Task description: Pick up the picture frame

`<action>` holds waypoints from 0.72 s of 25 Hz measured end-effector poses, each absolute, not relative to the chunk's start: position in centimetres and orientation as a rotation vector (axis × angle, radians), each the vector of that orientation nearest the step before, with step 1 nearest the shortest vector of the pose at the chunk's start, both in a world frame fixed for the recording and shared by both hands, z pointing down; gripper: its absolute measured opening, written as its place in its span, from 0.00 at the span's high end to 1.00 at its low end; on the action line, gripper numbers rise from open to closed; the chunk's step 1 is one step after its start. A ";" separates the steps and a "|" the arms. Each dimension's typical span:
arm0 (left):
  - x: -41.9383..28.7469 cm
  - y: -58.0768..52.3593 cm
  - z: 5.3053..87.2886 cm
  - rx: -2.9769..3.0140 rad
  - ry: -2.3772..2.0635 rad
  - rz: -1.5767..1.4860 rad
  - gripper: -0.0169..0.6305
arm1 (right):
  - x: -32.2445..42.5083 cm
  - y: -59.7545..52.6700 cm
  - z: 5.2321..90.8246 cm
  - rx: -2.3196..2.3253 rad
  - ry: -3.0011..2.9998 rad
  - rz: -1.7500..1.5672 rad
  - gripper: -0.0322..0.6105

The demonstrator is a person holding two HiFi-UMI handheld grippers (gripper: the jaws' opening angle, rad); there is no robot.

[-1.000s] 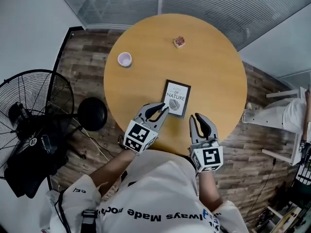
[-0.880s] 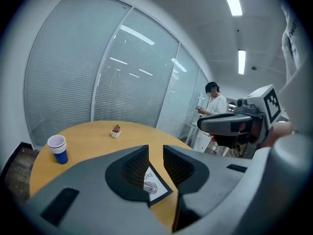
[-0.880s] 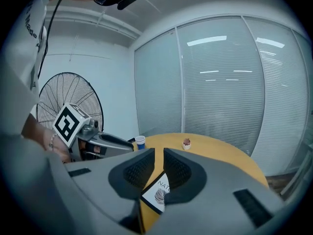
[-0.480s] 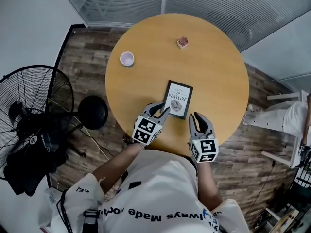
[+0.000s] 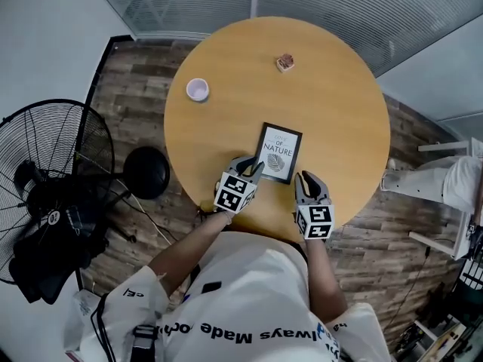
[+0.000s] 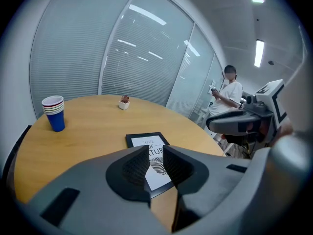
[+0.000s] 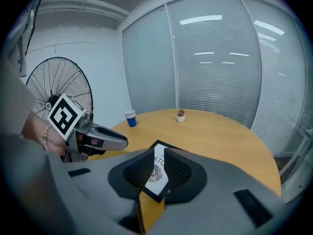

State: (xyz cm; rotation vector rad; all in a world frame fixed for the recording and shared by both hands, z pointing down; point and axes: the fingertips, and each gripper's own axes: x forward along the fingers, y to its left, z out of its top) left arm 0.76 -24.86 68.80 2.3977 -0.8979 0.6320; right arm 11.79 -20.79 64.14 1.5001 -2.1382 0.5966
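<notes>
The black picture frame (image 5: 278, 152) with a white print lies flat on the round wooden table (image 5: 339, 96), close to the near edge. My left gripper (image 5: 251, 171) hovers at the frame's near left corner, jaws drawn almost together with nothing between them. My right gripper (image 5: 307, 180) sits just off the frame's near right corner, its jaws equally close and empty. In the left gripper view the frame (image 6: 145, 141) shows just beyond the left gripper (image 6: 155, 151). The right gripper view has the frame (image 7: 157, 176) right under the right gripper (image 7: 159, 153).
A stack of paper cups (image 5: 197, 90) stands at the table's left side and a small potted plant (image 5: 284, 62) at the far side. A big floor fan (image 5: 45, 179) and a black stool (image 5: 146, 173) stand left of the table. A person (image 6: 227, 94) stands beyond the table.
Both grippers have moved forward over the table edge toward the frame's near corners. The frame has not moved.
</notes>
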 end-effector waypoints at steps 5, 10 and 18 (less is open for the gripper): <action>1.3 -25.3 71.2 2.369 -0.892 0.685 0.83 | 12.6 -21.2 66.5 1.498 -2.110 0.639 0.86; 1.0 -25.6 73.3 2.332 -0.888 0.730 0.83 | 12.7 -21.8 69.0 1.491 -2.081 0.671 0.86; 1.2 -26.2 76.3 2.269 -0.884 0.786 0.83 | 13.3 -22.7 73.0 1.463 -2.034 0.753 0.84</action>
